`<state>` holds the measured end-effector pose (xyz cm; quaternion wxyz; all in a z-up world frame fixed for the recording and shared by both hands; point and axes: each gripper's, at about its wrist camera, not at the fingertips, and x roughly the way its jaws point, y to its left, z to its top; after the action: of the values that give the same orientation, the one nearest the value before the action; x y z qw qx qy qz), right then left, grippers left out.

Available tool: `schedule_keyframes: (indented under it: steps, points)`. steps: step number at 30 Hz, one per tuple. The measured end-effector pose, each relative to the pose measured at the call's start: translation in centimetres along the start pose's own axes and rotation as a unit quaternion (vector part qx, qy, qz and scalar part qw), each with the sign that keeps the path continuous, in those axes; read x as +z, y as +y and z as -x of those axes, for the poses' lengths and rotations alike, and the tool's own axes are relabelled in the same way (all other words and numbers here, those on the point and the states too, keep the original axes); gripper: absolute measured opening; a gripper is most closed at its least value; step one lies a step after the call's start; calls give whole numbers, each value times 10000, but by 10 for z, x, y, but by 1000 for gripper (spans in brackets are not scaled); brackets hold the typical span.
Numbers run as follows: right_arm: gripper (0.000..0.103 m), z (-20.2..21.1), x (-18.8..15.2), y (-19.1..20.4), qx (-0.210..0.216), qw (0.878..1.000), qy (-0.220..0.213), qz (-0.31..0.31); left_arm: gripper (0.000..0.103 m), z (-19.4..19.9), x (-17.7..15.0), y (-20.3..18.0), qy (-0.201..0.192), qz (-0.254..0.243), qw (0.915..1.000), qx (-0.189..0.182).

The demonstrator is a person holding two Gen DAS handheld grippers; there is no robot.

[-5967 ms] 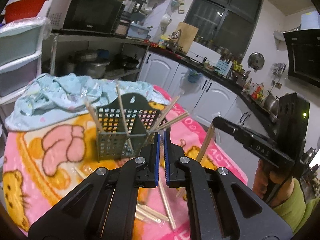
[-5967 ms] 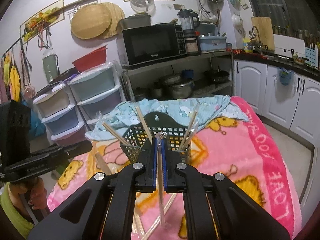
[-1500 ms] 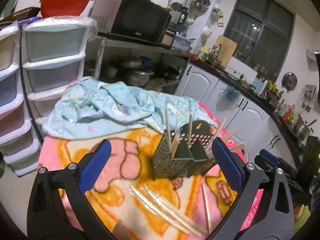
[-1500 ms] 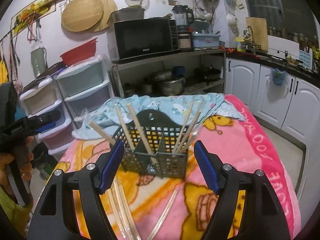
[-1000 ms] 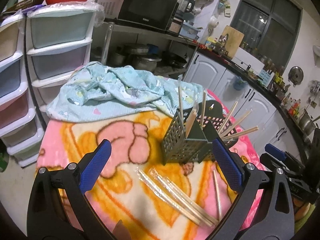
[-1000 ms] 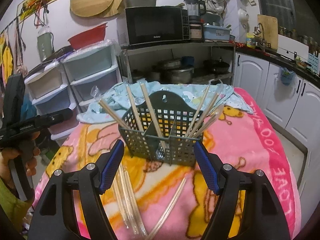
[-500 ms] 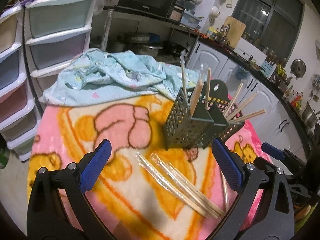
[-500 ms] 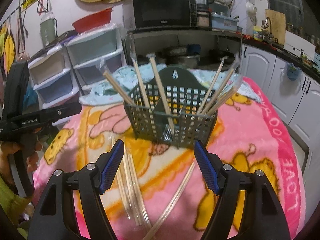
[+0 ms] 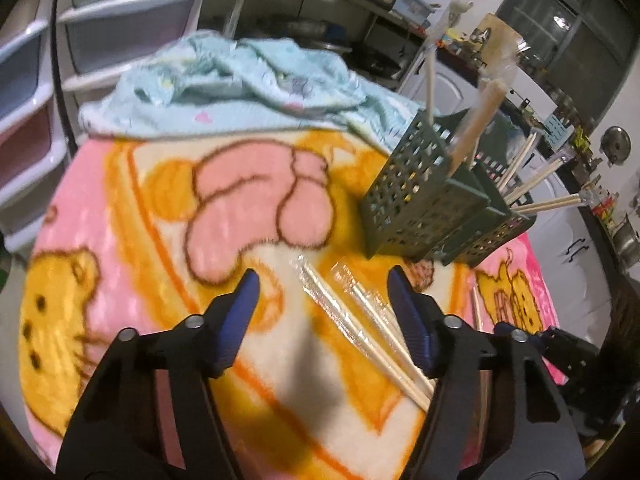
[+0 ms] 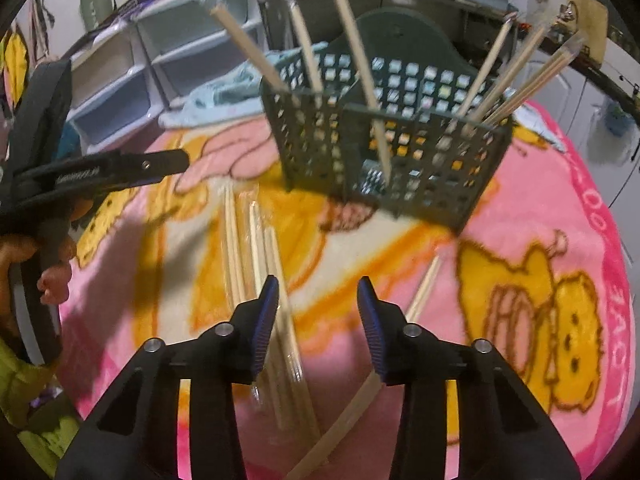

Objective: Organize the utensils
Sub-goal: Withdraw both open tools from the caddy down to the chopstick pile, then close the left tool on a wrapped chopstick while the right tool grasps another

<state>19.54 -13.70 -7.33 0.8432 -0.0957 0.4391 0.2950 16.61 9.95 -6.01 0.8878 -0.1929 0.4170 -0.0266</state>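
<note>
- Both tongs have dropped toward the blanket (image 9: 132, 208) over the last second, jaws narrowing but still apart and empty.
- Left gripper (image 9: 322, 304) straddles the wrapped chopsticks (image 9: 360, 320); the green basket (image 9: 424, 204) stands beyond, to its right.
- Right gripper (image 10: 316, 304) hovers above a single chopstick pair (image 10: 424, 292), probably its target, though blur hides contact.
- Judged: two fresh pickups starting.
</note>
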Motion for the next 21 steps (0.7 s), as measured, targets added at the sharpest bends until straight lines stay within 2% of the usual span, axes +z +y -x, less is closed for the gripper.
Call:
schedule_keyframes:
  steps: [3, 5, 16, 21]
  points:
    - [33, -9, -2, 6, 45, 9999, 130, 100, 40, -9, -2, 4, 150, 85, 9998, -69]
    - [32, -14, -4, 9, 41, 9997, 191, 148, 38, -16, -3, 6, 259, 148, 9995, -127]
    - [29, -42, -4, 12, 156, 9979, 609, 150, 38, -46, -3, 21, 638, 535, 9963, -233]
    - [29, -47, 0, 17, 214, 9976, 623, 224, 33, -55, -1, 26, 708, 581, 9956, -209]
